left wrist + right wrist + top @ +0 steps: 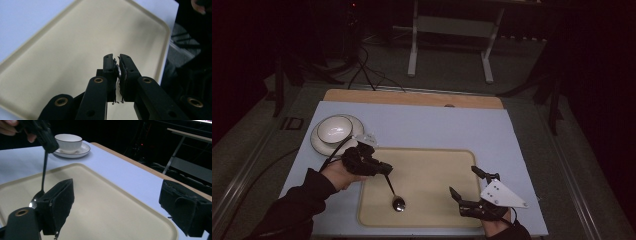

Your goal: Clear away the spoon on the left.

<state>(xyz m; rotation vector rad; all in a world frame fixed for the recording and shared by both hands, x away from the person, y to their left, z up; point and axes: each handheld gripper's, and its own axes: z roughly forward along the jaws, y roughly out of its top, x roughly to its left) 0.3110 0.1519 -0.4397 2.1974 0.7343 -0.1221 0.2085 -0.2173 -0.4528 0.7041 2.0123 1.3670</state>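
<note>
A metal spoon (397, 202) stands nearly upright over the beige tray (432, 165), its bowl resting on the tray near the front left. My left gripper (386, 170) is shut on the top of its handle. In the left gripper view the jaws (117, 58) pinch a sliver of the handle above the tray (62, 50). My right gripper (462, 180) hovers open at the tray's front right with nothing between its fingers. The right gripper view looks between its wide-apart pads (60, 205) at the spoon (37, 196) and the left gripper (47, 140).
A white cup on a saucer (334, 129) sits at the back left of the pale blue mat (437, 125), just behind my left hand; it is also in the right gripper view (68, 142). A wooden strip edges the table's far side.
</note>
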